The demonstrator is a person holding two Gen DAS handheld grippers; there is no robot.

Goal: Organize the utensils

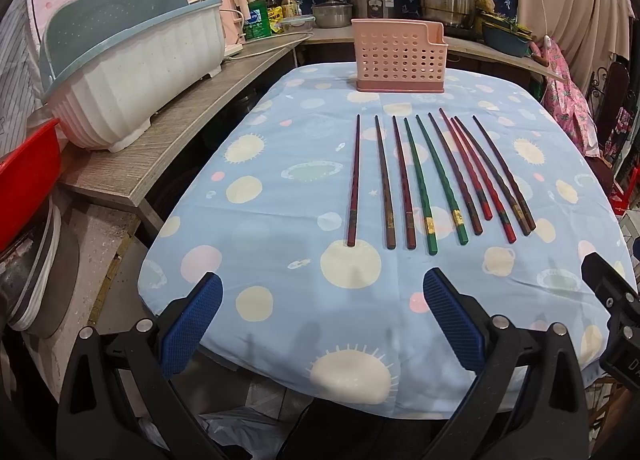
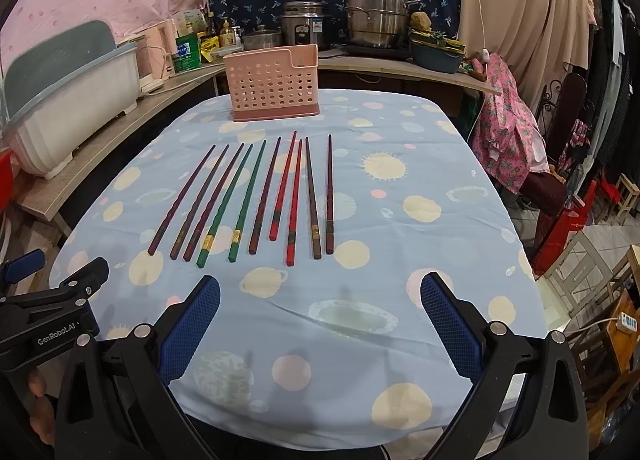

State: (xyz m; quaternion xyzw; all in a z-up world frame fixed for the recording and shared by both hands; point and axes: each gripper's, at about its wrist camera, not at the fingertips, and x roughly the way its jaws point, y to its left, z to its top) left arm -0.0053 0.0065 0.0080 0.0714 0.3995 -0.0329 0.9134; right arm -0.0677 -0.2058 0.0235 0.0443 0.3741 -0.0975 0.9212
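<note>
No pick begun yet. Your left gripper (image 1: pixel 322 298) and right gripper (image 2: pixel 320 300) hover low in frame, fingers spread, grasping nothing. Ten chopsticks (image 1: pixel 432 175) lie in a row mid-frame on the bench (image 1: pixel 280 300); pink basket (image 1: pixel 400 55) stands above them. Next, likely: descend onto one chopstick's thick end and pinch precisely.

the pink basket (image 1: pixel 398 55) hides its inside; bottle labels (image 2: pixel 187 53) too small to read.
</note>
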